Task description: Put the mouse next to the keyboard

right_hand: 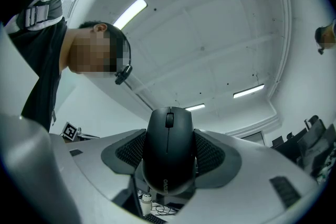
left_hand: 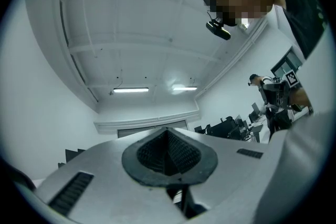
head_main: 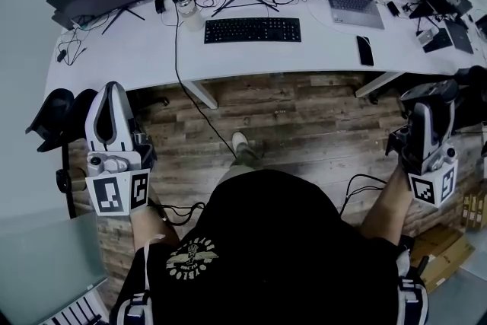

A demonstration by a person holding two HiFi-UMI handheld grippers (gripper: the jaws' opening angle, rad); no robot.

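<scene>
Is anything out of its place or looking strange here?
Yes: the mouse is not on the desk. The right gripper clamps it, jaws pointing at the ceiling, over the wooden floor, well apart from the keyboard. Nothing looks spilled or damaged.

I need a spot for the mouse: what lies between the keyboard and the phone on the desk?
Nothing: the head view shows only bare white desk between the keyboard and the phone.
</scene>
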